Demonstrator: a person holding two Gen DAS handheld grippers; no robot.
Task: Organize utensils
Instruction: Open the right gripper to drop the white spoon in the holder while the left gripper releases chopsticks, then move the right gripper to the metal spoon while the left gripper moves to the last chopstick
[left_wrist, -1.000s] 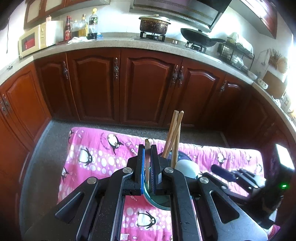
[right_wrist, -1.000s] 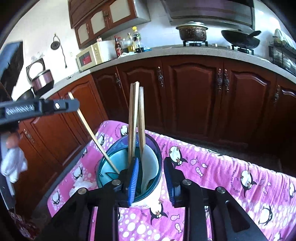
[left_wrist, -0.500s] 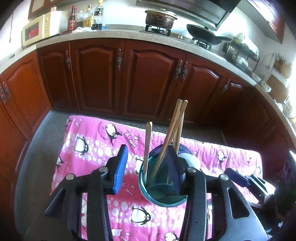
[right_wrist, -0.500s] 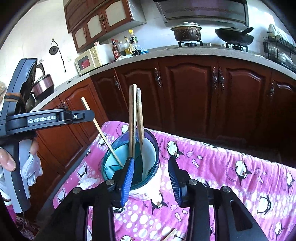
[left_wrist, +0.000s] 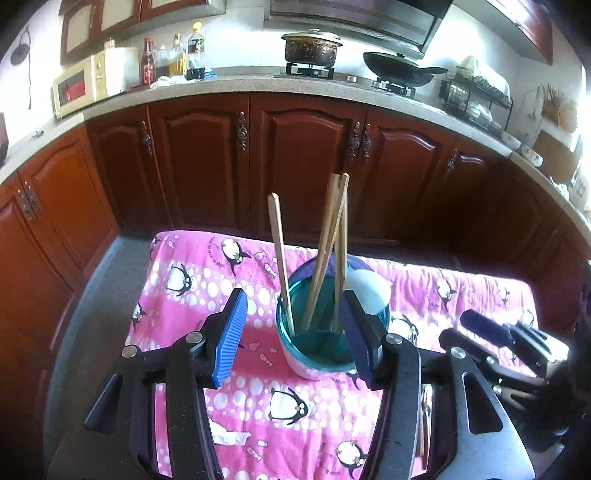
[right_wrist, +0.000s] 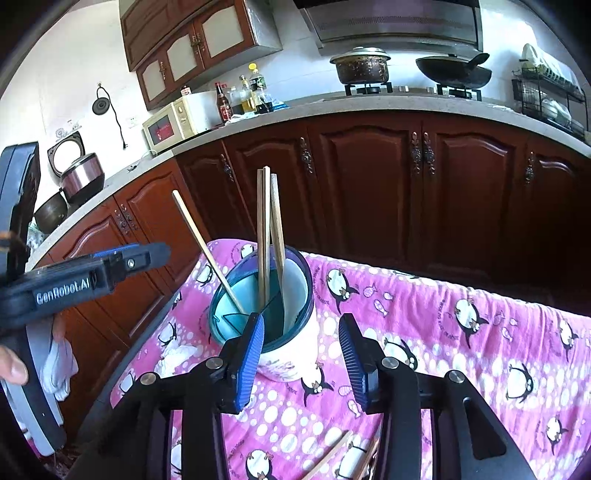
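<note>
Both grippers w/ jaws apart, empty: left gripper (left_wrist: 293, 338), right gripper (right_wrist: 301, 356). Four chopsticks (left_wrist: 325, 251) stand in teal holder (right_wrist: 291, 354) on pink penguin cloth (right_wrist: 461, 339); loose chopsticks (right_wrist: 328, 458) on cloth nr right gripper

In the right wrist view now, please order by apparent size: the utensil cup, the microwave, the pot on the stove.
1. utensil cup, clearly largest, though it is nearest the camera.
2. microwave.
3. pot, close to the microwave in apparent size, so their order is unsure.
</note>
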